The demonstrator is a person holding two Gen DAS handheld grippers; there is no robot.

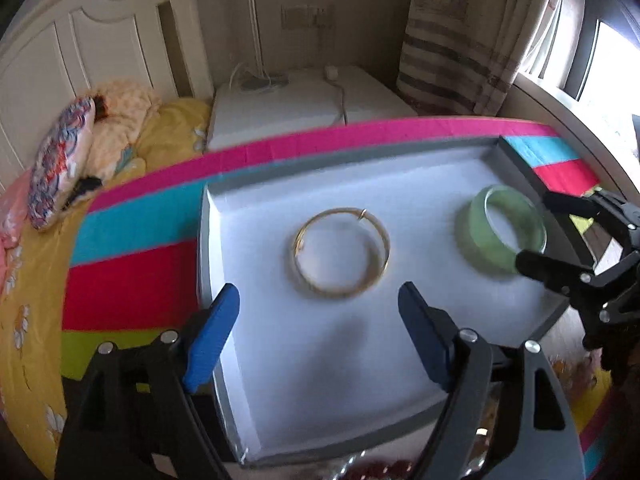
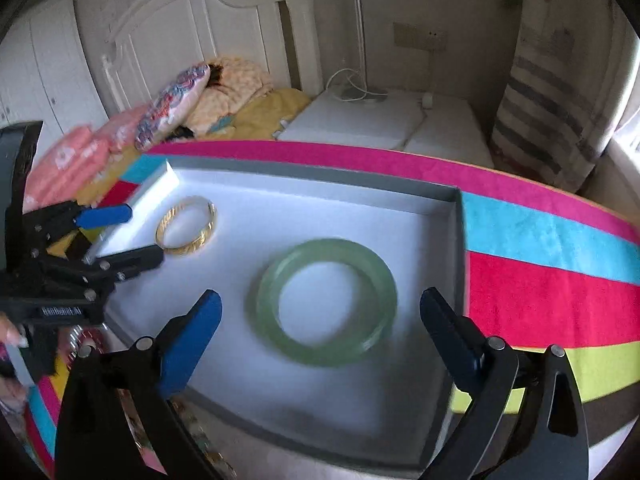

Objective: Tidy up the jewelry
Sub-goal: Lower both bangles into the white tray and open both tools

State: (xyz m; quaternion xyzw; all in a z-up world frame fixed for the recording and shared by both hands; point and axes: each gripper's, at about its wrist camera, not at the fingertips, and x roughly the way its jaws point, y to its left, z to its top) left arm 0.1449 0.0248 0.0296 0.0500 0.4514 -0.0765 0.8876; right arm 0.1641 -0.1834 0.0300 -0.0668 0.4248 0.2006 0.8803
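Nearest each camera, both tools stand with their blue-padded jaws spread wide and nothing between them: the left gripper (image 1: 318,334) hangs just short of the gold bangle (image 1: 341,253), and the right gripper (image 2: 320,338) brackets the green jade bangle (image 2: 326,302) without touching it. Both rings lie flat and well apart on the white lining of the shallow grey tray (image 2: 320,174), gold toward its left side, jade toward its right, so each hand has its own piece straight ahead; this looks like the reason for the spacing, and the open jaws suggest either a release or an approach. Under the tray lies a striped towel (image 2: 540,264) in pink, blue, red and lime, which probably keeps it from sliding on the bed. More beads or jewelry show dimly at the near edge, too blurred to name. Beyond are pillows (image 2: 176,104), a white headboard (image 2: 208,40) and a curtain (image 2: 552,92). The tray's raised wall is the main obstruction to a low grasp.
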